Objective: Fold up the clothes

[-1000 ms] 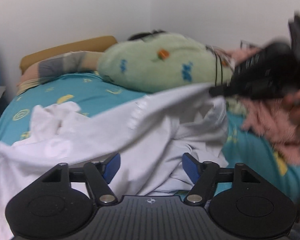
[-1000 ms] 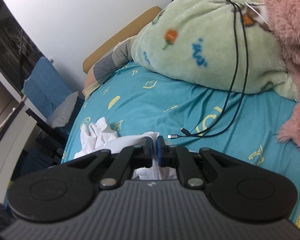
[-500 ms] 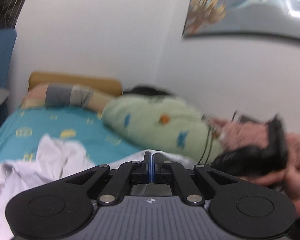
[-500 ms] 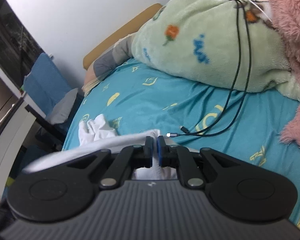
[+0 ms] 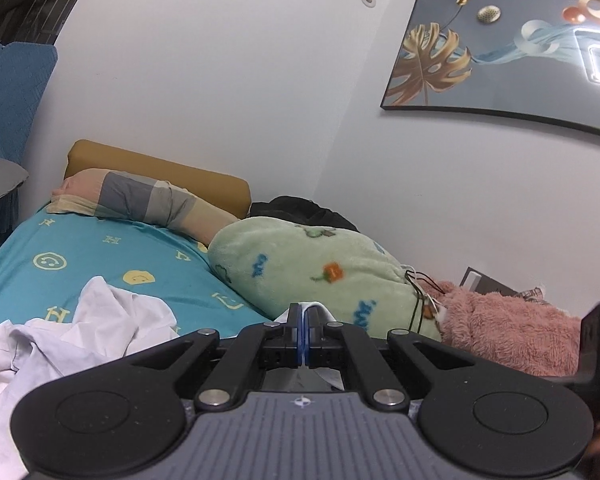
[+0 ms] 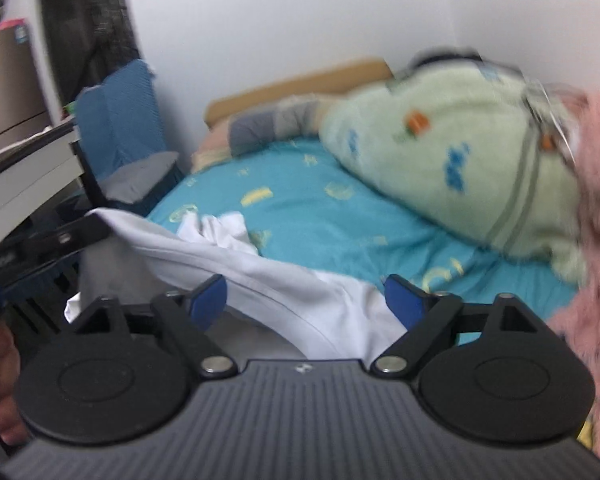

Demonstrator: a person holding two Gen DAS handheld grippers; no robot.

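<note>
A white garment [image 5: 96, 332] lies crumpled on the teal bed sheet [image 5: 100, 256] at the lower left of the left wrist view. My left gripper [image 5: 303, 332] is shut on a fold of this white cloth, which peeks out above the pads. In the right wrist view the garment [image 6: 284, 292] hangs stretched from the left gripper [image 6: 76, 236] at the left edge down between my right gripper's fingers. My right gripper [image 6: 306, 300] is open, with the cloth lying loose between its blue pads [image 6: 208, 300].
A pale green plush blanket [image 5: 320, 276] and a pink fluffy one [image 5: 512, 332] lie along the wall side of the bed, with black cables across them. A striped pillow [image 5: 140, 200] and tan headboard are at the far end. A blue chair [image 6: 120, 120] and desk stand left.
My left gripper closed on the white cloth and lifted it. My right gripper, shut on the cloth before, has opened and let go, and its view swung left.
</note>
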